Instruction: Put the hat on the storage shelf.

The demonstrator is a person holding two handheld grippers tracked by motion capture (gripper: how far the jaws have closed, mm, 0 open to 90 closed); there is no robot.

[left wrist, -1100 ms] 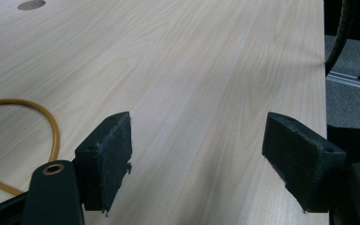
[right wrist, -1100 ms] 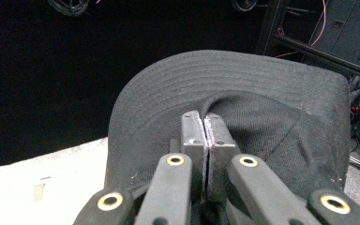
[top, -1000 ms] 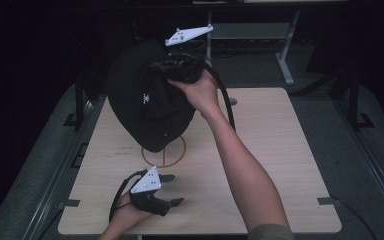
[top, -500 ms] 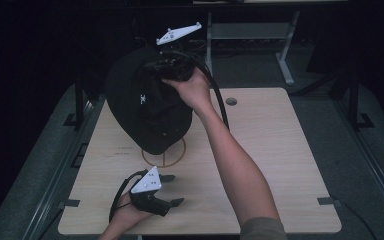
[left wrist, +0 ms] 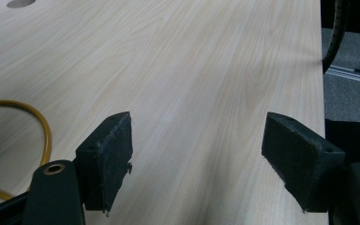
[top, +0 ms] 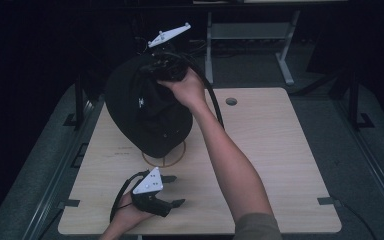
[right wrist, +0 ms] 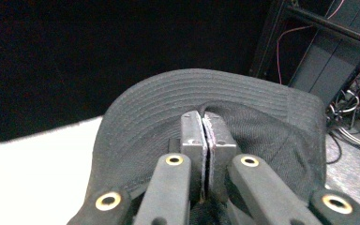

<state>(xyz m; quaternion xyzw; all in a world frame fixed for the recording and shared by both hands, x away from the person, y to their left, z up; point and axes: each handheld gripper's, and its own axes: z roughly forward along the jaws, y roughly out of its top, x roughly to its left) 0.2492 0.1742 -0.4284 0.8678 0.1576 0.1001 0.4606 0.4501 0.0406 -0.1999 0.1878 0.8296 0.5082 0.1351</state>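
A black cap (top: 145,115) hangs above the back left of the wooden table (top: 280,150), brim upward. My right gripper (top: 167,70) is held high behind it, shut on the cap's fabric. In the right gripper view the two pads (right wrist: 205,136) press together on a fold of the cap (right wrist: 168,98) just below the stitched brim. My left gripper (top: 174,190) rests low near the table's front edge, open, with nothing between its jaws. In the left gripper view the gripper (left wrist: 197,159) has only bare wood (left wrist: 206,70) between its pads.
A thin yellow ring (top: 162,166) lies on the table under the cap and curves in at the left of the left gripper view (left wrist: 42,126). A cable hole (top: 231,101) sits at the table's back. Dark metal frames (top: 285,55) stand behind the table.
My right hand has carried the cap a little to the left. The left gripper has stayed where it was.
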